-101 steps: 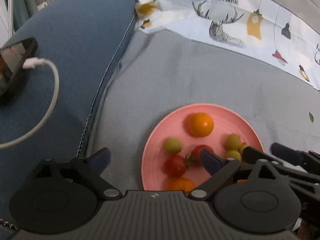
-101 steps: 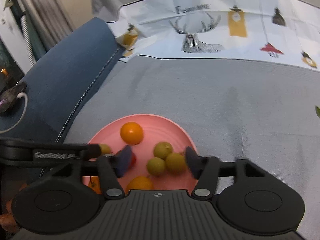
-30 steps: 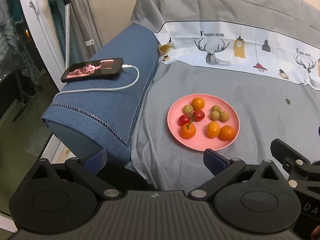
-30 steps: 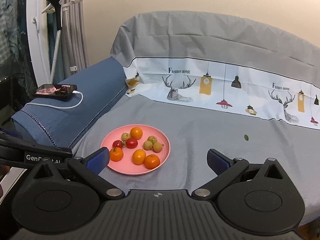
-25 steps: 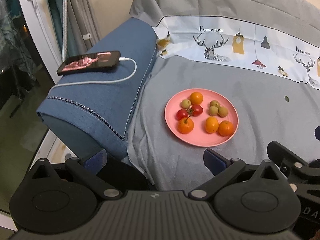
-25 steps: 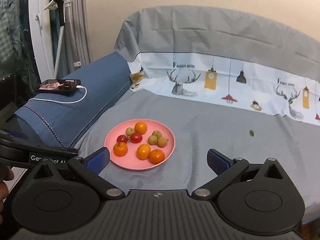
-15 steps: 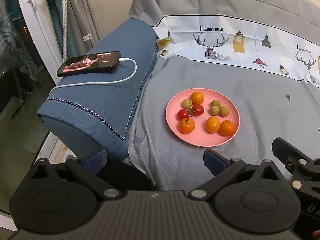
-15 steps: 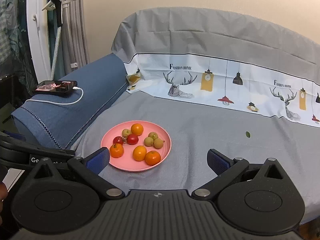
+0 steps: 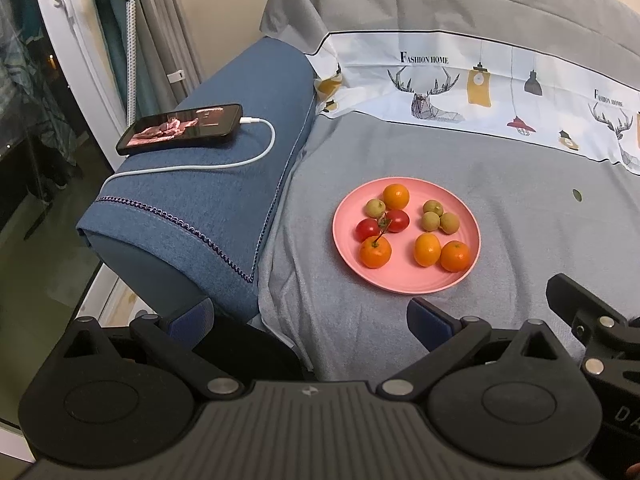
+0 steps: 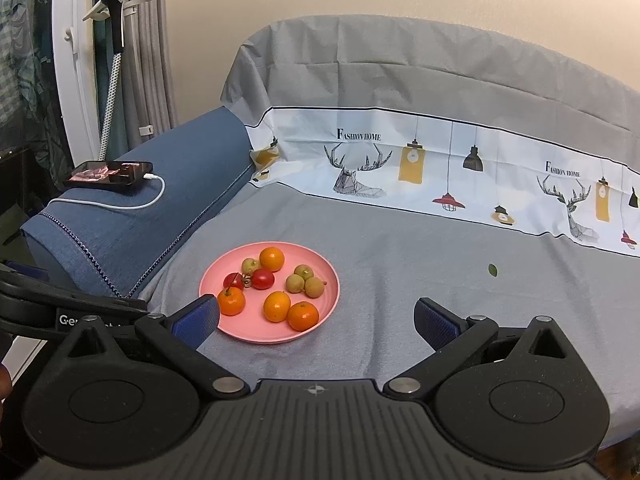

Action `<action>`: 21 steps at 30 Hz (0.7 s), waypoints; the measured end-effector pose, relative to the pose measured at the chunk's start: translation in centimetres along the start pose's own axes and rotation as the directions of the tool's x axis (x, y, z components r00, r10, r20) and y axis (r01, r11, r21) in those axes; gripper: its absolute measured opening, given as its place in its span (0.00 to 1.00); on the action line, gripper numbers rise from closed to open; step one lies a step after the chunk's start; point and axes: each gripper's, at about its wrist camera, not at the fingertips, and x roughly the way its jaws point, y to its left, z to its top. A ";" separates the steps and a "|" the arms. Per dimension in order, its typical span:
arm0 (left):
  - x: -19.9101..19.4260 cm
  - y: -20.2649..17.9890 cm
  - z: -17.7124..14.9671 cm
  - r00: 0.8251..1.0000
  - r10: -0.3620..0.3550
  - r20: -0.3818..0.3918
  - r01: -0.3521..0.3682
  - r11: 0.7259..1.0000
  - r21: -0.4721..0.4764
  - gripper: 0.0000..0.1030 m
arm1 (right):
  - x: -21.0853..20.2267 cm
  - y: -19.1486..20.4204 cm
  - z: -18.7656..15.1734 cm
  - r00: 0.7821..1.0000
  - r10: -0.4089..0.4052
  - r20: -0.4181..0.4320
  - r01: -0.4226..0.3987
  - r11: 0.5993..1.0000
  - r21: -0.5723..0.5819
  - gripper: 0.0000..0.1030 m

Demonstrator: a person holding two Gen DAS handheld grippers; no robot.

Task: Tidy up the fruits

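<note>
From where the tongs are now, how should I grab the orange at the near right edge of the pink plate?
Take the near-right orange across its round middle, coming down from above with the right tongs, which are open. Another orange sits close on its left, so probably set the fingers front to back rather than side to side. The pink plate has a low rim that should not get in the way.

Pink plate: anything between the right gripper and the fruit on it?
Nothing visible. The right gripper is open and held short of the pink plate, with only bare grey cover between. The left gripper sits off to the side, also open.
</note>
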 end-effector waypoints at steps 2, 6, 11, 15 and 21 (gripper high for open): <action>0.0 0.0 0.0 1.000 -0.001 0.000 0.001 1.000 0.000 1.00 | 0.0 0.0 0.0 1.000 0.000 0.001 0.000 1.000 -0.001 0.99; 0.0 0.1 0.0 1.000 0.000 0.001 0.000 1.000 0.001 1.00 | 0.1 -0.1 0.0 1.000 0.002 -0.002 -0.002 1.000 0.001 0.99; 0.1 0.1 0.0 1.000 0.000 -0.003 0.000 1.000 -0.002 1.00 | 0.1 -0.1 0.0 1.000 0.003 -0.004 -0.003 1.000 0.001 0.99; 0.2 0.1 0.2 1.000 -0.001 -0.007 0.001 1.000 -0.005 1.00 | 0.2 -0.1 -0.1 1.000 0.005 -0.007 -0.005 1.000 0.002 0.99; 0.5 0.0 0.2 1.000 0.021 -0.012 -0.021 1.000 0.002 1.00 | 0.6 0.0 -0.1 1.000 0.021 -0.014 -0.021 1.000 -0.008 0.99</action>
